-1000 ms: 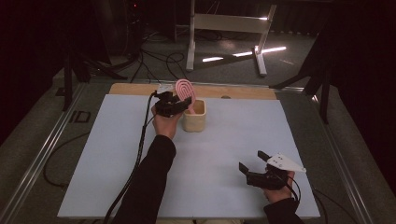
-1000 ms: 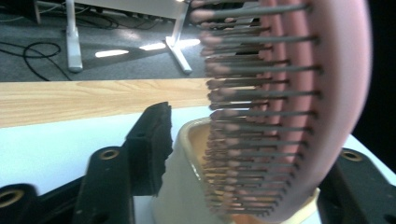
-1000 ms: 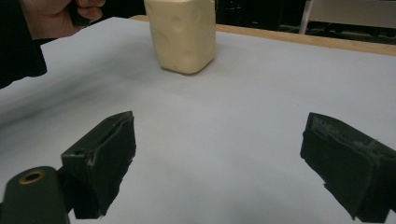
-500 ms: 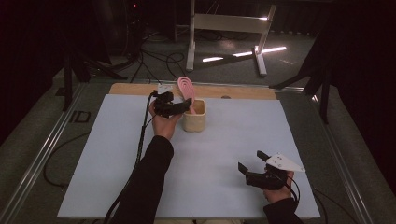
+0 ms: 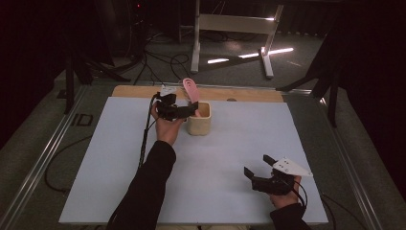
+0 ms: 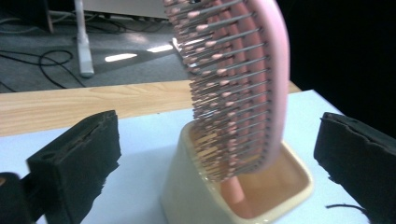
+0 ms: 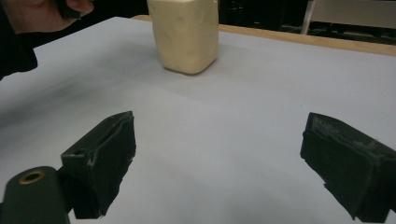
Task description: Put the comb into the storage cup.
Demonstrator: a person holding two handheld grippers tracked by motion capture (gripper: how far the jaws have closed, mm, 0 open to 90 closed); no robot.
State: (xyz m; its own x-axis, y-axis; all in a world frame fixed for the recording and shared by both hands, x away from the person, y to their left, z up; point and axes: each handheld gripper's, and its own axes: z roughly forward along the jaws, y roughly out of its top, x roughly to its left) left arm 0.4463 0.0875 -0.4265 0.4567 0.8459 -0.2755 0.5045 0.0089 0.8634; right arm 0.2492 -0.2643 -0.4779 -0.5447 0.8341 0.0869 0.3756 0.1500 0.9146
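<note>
pink hairbrush [image 6: 243, 93] stands handle-down in cream cup [image 5: 198, 120] at tabletop [image 5: 230, 143] far edge; left gripper [image 5: 190, 110] jaws just opened wide, brush between, untouched. right gripper [image 5: 256, 167] wide, empty.

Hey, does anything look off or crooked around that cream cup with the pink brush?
Nothing is spilled or broken. The pink hairbrush stands handle-down in the cream cup, leaning; the left gripper has just opened around it.

white table [image 5: 119, 167], cream holder [image 5: 198, 123] on it
</note>
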